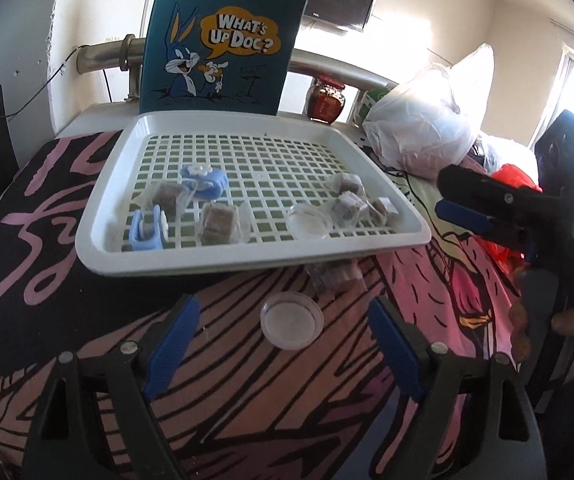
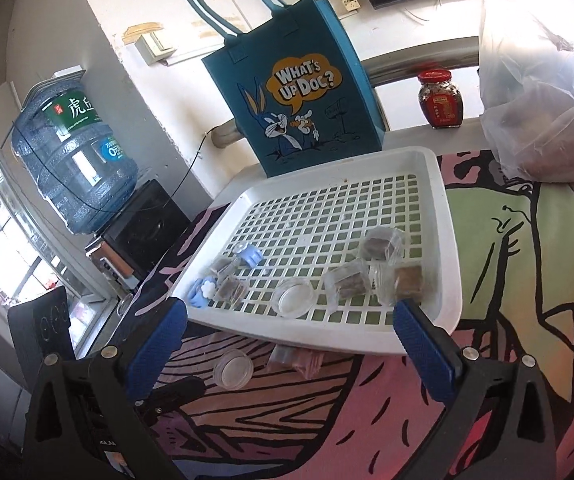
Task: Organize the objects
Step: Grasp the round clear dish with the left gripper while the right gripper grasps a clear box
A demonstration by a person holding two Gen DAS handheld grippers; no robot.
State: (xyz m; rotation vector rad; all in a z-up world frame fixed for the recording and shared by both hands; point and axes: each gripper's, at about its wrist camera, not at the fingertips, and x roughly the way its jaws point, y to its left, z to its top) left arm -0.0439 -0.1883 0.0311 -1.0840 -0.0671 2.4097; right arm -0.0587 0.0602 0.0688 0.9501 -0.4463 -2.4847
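A table [image 1: 247, 420] covered by a pink and black cartoon-print cloth is seen in both wrist views. On it rests a white perforated plastic tray [image 1: 407, 216], with a blue felt tote bag [image 1: 223, 40] printed with a rabbit standing upright behind it. Clear-wrapped brown snack cubes [image 1: 217, 222], two light blue plastic clips [image 1: 205, 180] and a small clear round dish [image 1: 310, 222] are observed inside the tray. A second clear round dish [image 1: 292, 320] and one wrapped cube [image 1: 333, 274] lie on the cloth, just beside the tray's near edge. The left gripper [image 1: 283, 344] is held wide, empty, its blue-padded fingers [image 1: 173, 342] flanking the second dish without touching it. The right gripper [image 2: 291, 352] is likewise spread wide and empty.
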